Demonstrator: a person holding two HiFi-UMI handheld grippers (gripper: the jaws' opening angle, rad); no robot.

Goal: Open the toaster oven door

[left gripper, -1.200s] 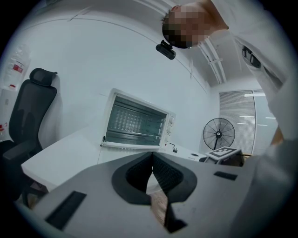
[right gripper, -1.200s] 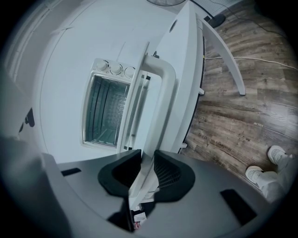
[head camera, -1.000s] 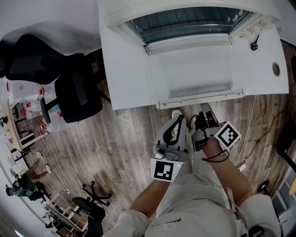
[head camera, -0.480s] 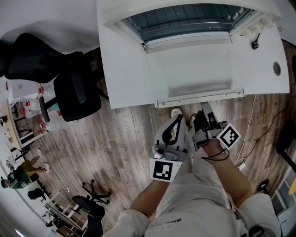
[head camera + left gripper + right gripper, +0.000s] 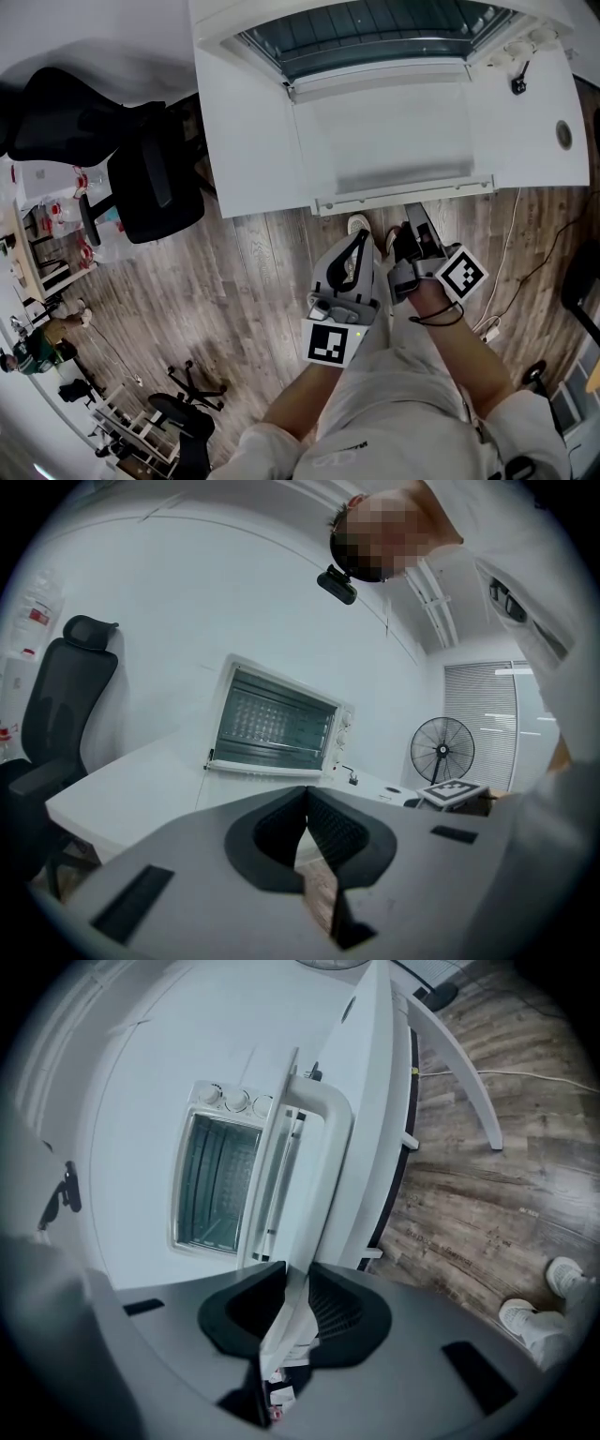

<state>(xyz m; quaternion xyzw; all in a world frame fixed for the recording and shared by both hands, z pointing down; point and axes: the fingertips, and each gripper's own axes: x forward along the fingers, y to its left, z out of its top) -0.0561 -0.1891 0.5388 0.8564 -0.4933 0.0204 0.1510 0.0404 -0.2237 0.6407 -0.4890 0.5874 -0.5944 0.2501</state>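
Observation:
A white toaster oven (image 5: 375, 37) stands at the back of the white table (image 5: 244, 141). Its glass door faces me and looks shut, with a white handle bar (image 5: 375, 82) along the window's lower edge. The oven also shows in the left gripper view (image 5: 277, 728) and, turned sideways, in the right gripper view (image 5: 216, 1180). Both grippers hang over the floor in front of the table, well short of the oven. My left gripper (image 5: 361, 234) (image 5: 305, 794) is shut and empty. The jaws of my right gripper (image 5: 417, 225) (image 5: 286, 1274) are closing, a narrow gap left and nothing gripped.
A white rail (image 5: 403, 195) runs under the table's front edge, just ahead of the right gripper. A black office chair (image 5: 141, 178) stands left of the table. A cable (image 5: 525, 272) trails over the wood floor at the right. A standing fan (image 5: 442, 750) is beyond the table.
The table and oven have drifted slightly up and left in the head view. Both grippers stay almost where they were.

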